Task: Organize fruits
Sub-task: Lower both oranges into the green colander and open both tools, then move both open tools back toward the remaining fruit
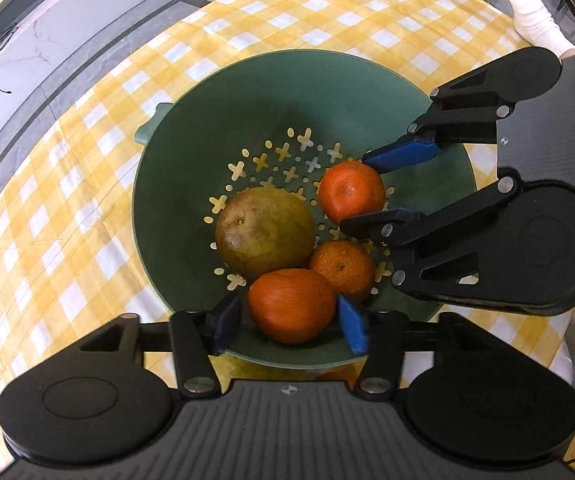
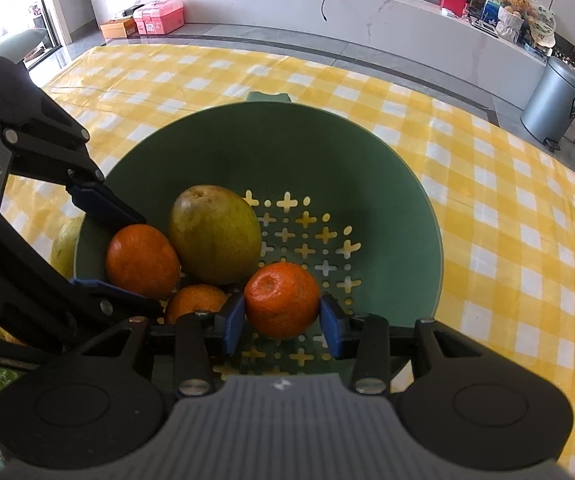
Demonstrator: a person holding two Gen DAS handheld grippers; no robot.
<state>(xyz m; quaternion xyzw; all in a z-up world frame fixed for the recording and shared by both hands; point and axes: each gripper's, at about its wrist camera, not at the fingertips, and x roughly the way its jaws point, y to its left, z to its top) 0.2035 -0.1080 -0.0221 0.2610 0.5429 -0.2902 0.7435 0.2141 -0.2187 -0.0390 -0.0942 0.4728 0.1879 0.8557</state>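
Green colander (image 1: pixel 207 120) sits on yellow checked tablecloth (image 1: pixel 67 200); marble ledge (image 2: pixel 367 24) behind.

A dull green colander (image 1: pixel 247 92), pierced with cross and dot holes, sits on a yellow-and-white check cloth (image 1: pixel 87 184). Inside lie three orange mandarins (image 1: pixel 291 306) and, at nine o'clock, a brownish-green pear (image 1: pixel 265 232). Both claws are black with blue pads (image 1: pixel 353 322). Beyond the cloth at twelve o'clock, the floor (image 2: pixel 367 46) is grey.

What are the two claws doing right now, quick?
Left gripper: open, pads either side of an orange in the green colander, not squeezing.
Right gripper: closed on another orange.
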